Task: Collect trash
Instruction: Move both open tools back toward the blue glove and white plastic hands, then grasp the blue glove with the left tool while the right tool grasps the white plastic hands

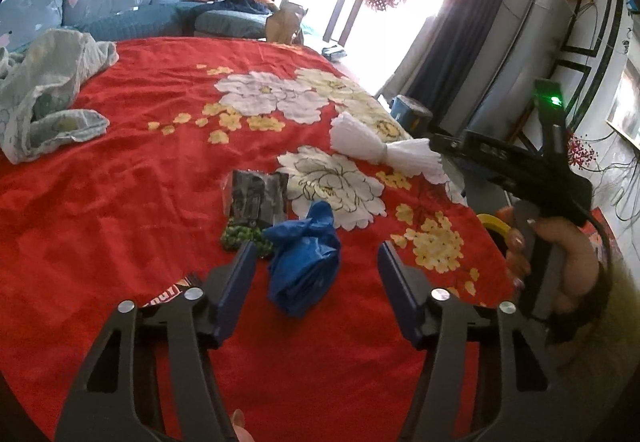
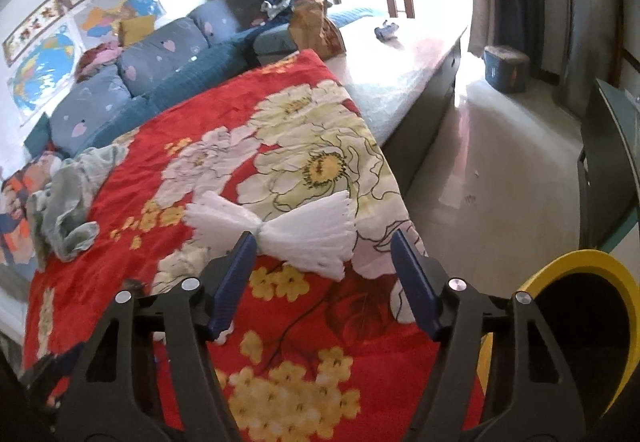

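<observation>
Crumpled blue plastic bag (image 1: 303,257) lies on the red floral blanket (image 1: 140,181) between the left gripper's (image 1: 316,262) parted, untouching fingers. Farther right, a white pleated foam net (image 2: 276,230) lies just beyond the right gripper (image 2: 322,254), released, beside a yellow-rimmed bin (image 2: 592,262).

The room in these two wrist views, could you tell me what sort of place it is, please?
Most likely a lived-in room at home: a cushioned sofa, a red flowered blanket spread over a wide surface, wall maps, and curtains beside a bright doorway.
</observation>
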`<state>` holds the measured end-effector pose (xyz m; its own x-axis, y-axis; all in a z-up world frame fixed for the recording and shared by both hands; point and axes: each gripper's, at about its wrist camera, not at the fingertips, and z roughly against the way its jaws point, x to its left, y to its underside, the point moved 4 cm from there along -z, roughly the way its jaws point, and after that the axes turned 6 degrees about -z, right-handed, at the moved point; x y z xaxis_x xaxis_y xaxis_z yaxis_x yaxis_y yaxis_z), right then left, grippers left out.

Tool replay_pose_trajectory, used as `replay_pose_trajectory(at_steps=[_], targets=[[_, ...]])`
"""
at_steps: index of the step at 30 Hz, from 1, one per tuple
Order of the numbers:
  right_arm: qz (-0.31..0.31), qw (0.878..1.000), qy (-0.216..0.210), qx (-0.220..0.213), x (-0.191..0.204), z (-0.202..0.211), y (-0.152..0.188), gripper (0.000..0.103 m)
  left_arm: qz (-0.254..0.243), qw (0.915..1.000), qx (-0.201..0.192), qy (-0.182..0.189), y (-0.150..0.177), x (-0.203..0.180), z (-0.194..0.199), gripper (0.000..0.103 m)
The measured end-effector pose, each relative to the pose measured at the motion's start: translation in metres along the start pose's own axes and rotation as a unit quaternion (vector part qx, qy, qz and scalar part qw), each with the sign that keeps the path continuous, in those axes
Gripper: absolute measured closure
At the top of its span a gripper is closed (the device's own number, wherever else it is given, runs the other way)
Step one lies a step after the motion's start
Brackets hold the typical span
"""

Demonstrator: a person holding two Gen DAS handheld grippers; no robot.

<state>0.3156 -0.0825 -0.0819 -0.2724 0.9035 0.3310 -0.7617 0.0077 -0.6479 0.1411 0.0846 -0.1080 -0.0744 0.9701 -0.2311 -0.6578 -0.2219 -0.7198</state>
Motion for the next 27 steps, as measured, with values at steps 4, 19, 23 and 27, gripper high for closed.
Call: replay_pose_trajectory(at_steps=[4,19,23,27], targets=[[-0.01,1.0,0.002,0.015,-0.002,-0.018,-0.001,0.048,0.002,1.0,0.005,0.003,0.001,0.001,-0.003,0.047],[-0.029,0.997,-0.053,0.047,0.001,-0.018,0.02,0.093,-0.012,0.9995,0.021,0.019,0.008,-0.009,-0.011,0.07],[-0.019,0.997,-0.056,0.046,0.002,-0.006,0.034,0.094,-0.02,0.9991,0.023,0.029,0.01,-0.014,-0.011,0.079],[-0.014,0.997,-0.059,0.04,0.001,0.008,0.047,0.094,-0.031,0.9984,0.022,0.041,0.011,-0.023,-0.011,0.086]])
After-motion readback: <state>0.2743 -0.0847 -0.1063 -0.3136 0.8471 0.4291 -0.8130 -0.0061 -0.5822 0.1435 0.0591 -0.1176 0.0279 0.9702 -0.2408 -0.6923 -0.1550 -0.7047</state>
